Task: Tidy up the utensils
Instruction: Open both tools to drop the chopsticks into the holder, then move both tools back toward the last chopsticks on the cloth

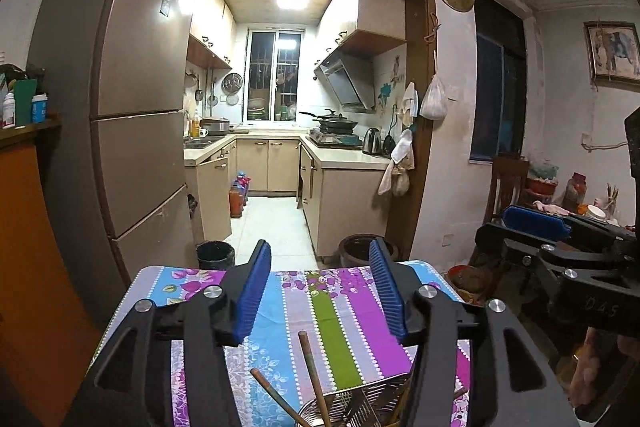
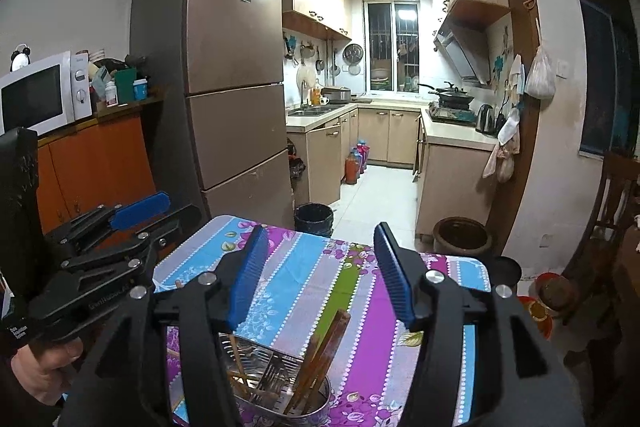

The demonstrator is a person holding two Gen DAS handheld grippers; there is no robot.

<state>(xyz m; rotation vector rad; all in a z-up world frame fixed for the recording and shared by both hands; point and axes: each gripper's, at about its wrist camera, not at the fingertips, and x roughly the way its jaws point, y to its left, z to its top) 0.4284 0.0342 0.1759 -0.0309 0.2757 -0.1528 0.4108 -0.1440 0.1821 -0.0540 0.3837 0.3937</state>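
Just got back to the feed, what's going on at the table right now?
A person holds both grippers up over the floral tablecloth, and both are empty. The left gripper and right gripper have their jaws wide open above the metal utensil holder at the near edge. Wooden chopsticks and forks already stand in the holder. Nothing is gripped at this moment.

Chopsticks [image 2: 316,359] in steel holder [image 2: 320,405]

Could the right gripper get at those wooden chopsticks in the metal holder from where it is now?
Probably yes. The right gripper is open and empty, the chopsticks stand up out of the metal holder just below it, and nothing lies between them.
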